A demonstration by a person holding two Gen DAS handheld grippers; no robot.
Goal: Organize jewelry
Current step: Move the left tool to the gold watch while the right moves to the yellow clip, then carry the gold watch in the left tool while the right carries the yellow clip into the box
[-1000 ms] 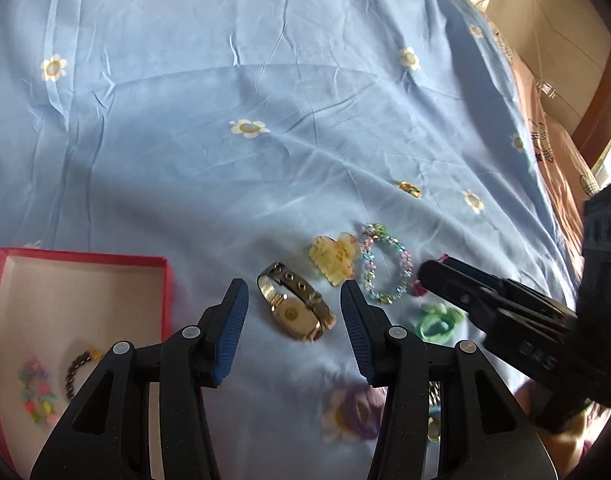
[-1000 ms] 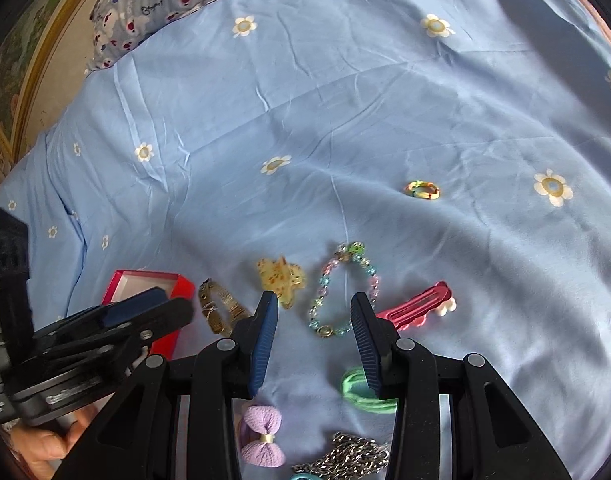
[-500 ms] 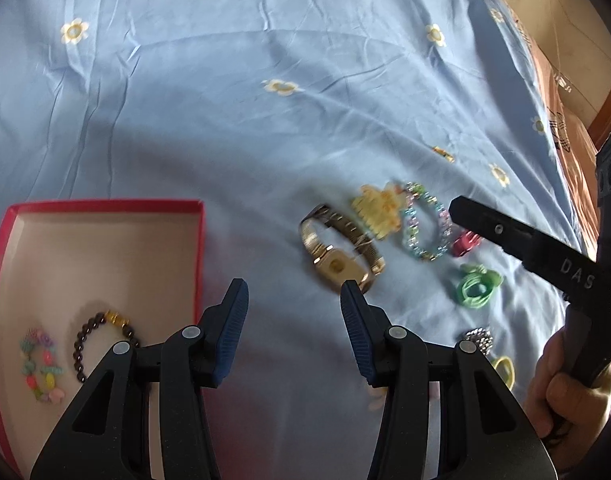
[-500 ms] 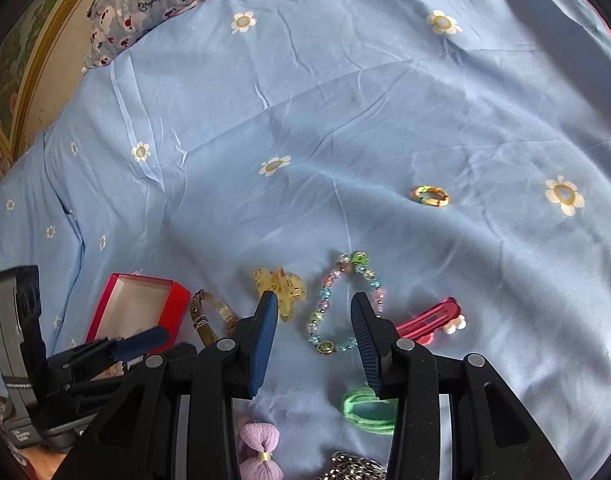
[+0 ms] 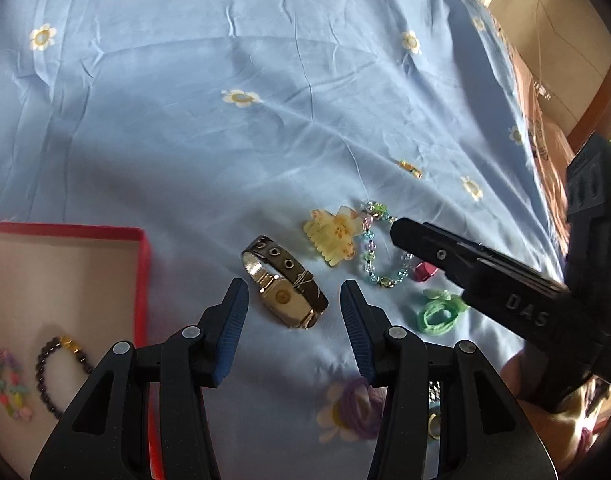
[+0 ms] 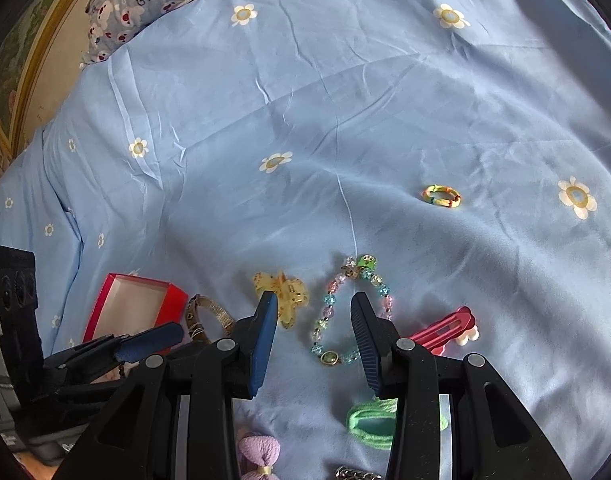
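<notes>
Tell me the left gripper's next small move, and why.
Probably lower the left gripper onto the gold buckled bracelet and grip it. The bracelet lies on the blue sheet between the closing fingers, not yet touched, while the red box beside it already holds two bracelets.

Three bead bracelets (image 5: 383, 248), two hair clips (image 6: 283, 294), one watch (image 5: 285, 282)

red box (image 5: 143, 264) cut by left edge | purple hair tie (image 5: 363, 404) partly behind fingers (image 5: 355, 336) | silver chain (image 6: 355, 473) cut at bottom edge
</notes>
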